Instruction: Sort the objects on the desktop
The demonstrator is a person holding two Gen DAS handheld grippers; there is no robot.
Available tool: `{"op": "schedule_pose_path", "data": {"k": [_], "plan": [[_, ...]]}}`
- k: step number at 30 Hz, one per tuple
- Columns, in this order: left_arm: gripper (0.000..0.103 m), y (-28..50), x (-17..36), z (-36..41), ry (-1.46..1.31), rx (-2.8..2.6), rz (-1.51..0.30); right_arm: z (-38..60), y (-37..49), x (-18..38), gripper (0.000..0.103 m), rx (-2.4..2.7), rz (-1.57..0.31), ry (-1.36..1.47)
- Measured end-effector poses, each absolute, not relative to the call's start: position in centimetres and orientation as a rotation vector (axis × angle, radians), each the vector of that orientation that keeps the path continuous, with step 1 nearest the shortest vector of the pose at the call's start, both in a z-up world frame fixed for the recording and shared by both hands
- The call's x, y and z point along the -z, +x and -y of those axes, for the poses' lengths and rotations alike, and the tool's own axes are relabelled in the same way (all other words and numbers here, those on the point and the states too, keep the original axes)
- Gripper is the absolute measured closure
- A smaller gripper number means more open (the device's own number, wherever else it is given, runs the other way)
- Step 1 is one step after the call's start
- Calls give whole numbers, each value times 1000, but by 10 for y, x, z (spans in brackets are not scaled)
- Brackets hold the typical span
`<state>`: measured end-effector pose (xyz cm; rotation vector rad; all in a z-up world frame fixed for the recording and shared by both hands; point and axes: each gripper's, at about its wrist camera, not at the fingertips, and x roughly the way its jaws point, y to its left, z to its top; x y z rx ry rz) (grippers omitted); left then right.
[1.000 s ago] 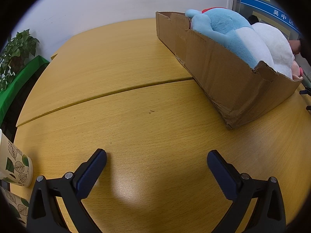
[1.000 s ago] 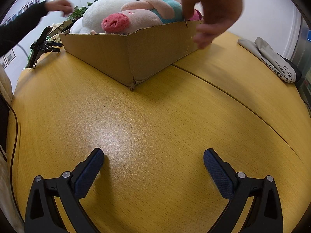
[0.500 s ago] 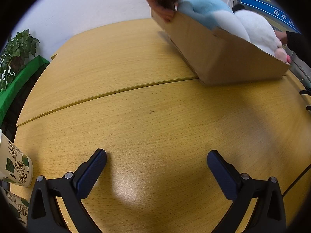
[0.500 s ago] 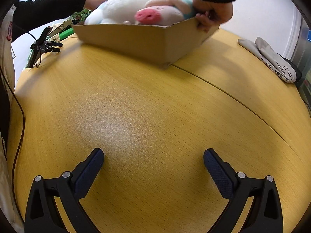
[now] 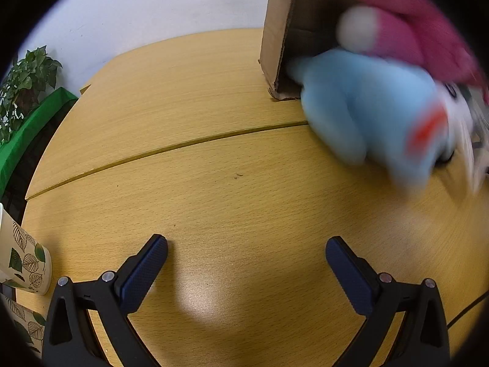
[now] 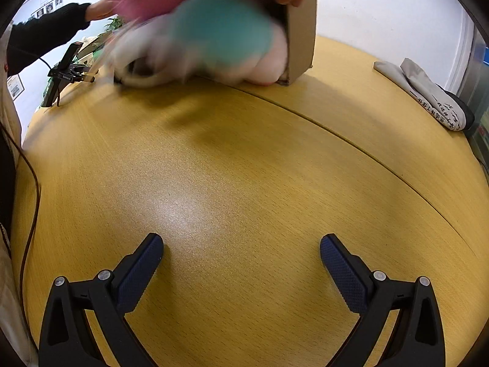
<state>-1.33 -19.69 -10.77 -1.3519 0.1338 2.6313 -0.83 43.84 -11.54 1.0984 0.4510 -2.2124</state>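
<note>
A cardboard box (image 5: 279, 30) is tipped on its side at the far end of the wooden table, held by a person's hands. Blurred soft toys spill out of it: a light blue plush (image 5: 366, 116) and a pink one (image 5: 412, 36) in the left wrist view. The right wrist view shows the box (image 6: 301, 36) with a teal plush (image 6: 223, 30) and white and pink ones beside it. My left gripper (image 5: 246, 252) rests open low over the bare table, far short of the toys. My right gripper (image 6: 241, 249) is likewise open and holds nothing.
Leaf-patterned paper cups (image 5: 21, 263) stand at the left edge. A potted plant (image 5: 24, 82) sits at the far left. Folded grey cloth (image 6: 428, 94) lies at the far right. A small black tripod stand (image 6: 65, 70) and a cable (image 6: 30, 214) lie left. A person's sleeve (image 6: 42, 36) reaches in.
The person's hands lifted the box off the table and tipped it over, and the soft toys are tumbling out onto the table. Both grippers have stayed still and open.
</note>
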Motion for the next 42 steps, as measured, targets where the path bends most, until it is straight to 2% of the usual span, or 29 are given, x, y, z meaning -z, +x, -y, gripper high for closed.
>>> {"op": "schedule_pose_path", "data": {"k": [42], "plan": [[0, -45, 116, 220, -1356, -2638, -126, -441, -7, 116, 0, 2204, -460, 1088]]}}
